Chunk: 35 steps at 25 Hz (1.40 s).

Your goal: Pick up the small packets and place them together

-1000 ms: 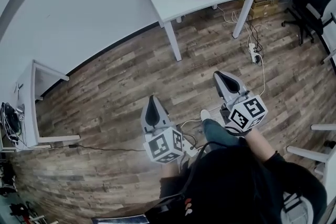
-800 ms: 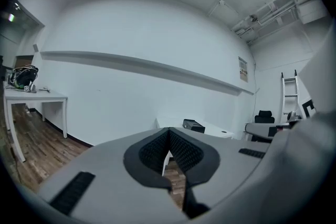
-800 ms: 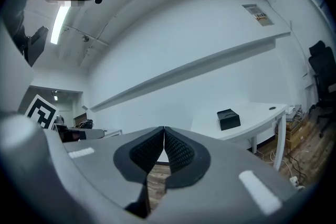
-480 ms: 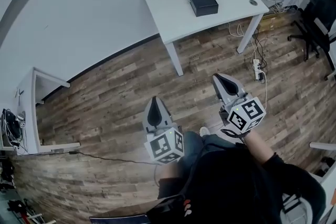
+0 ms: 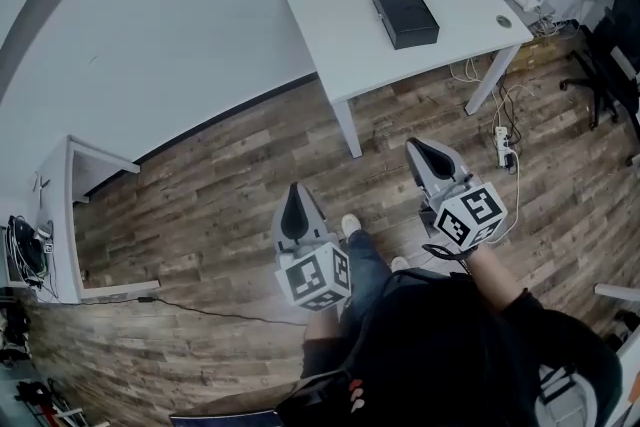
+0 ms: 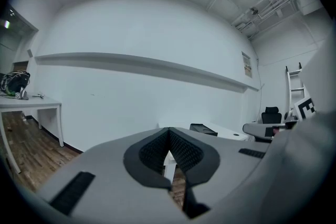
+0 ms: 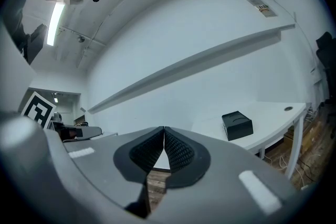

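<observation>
No small packets show in any view. A white table [image 5: 350,25] stands by the wall at the upper right of the head view, with a black box [image 5: 404,13] on it. My left gripper [image 5: 293,203] is held level over the wood floor, jaws shut and empty. My right gripper [image 5: 424,153] is beside it to the right, also shut with nothing between the jaws. Both point toward the table. In the right gripper view the black box [image 7: 237,125] lies on the white table [image 7: 273,118] ahead; in the left gripper view the box [image 6: 203,129] is just above the closed tips of the left gripper [image 6: 168,134].
A second white table [image 5: 58,215] stands at the left with dark gear [image 5: 22,250] on it. A black office chair [image 5: 610,55] and a power strip [image 5: 504,147] with cables sit to the right of the main table. The person's legs and shoes [image 5: 350,225] are below the grippers.
The white table with the black box has shifted rightward and downward in the head view, closer to the grippers. Both grippers stay shut and in the same spot in the view.
</observation>
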Motion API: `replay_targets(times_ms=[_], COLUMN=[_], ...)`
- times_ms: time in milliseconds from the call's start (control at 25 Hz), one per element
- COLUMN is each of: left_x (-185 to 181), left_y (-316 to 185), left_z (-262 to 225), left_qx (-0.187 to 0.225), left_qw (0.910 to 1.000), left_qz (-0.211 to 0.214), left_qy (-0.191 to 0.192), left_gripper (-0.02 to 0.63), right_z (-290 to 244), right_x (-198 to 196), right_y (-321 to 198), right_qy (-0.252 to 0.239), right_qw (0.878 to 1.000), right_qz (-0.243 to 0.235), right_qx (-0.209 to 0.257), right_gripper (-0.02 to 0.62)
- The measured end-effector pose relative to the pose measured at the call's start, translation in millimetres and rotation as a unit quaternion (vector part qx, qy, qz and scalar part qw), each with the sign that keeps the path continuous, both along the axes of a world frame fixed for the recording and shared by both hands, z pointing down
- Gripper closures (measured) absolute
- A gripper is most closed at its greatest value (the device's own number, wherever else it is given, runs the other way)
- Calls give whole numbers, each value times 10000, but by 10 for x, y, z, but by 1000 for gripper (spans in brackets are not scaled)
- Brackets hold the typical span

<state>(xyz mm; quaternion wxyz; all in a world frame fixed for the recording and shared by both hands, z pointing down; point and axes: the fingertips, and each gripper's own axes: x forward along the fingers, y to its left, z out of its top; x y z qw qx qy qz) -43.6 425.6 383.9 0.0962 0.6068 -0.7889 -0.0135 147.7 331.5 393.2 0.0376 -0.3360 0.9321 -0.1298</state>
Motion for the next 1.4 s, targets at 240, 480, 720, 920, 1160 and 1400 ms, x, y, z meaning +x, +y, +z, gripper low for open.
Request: replay_targets(times_ms=[240, 480, 720, 920, 1160, 1400], left_x=[-521, -854, -1060, -1061, -914, -718], left_y=[-798, -1564, -2076, -2411, -2801, -3443], left_z=[4, -88, 13, 103, 201, 355], left_qx=[56, 134, 76, 8, -99, -376], left_qw=[9998, 9980, 9952, 9924, 9873, 9818], left_qz=[190, 607, 968, 1208, 1557, 1844], left_qy=[54, 65, 155, 219, 286, 254], left_gripper=[607, 607, 607, 607, 607, 607], right_z=[7, -70, -3, 49, 133, 239], right_x=[-473, -773, -931, -907, -784, -673], right_y=[-696, -1297, -1685, -1910, -2246, -2877], right_qy=[71, 83, 159, 243, 276, 272], right_qw=[9997, 9981, 9953, 9925, 9898, 9897], right_qz=[213, 607, 958, 1198, 1387, 1380], right_qx=[27, 40, -4, -38, -148, -278], right_gripper=[592, 592, 592, 592, 592, 592])
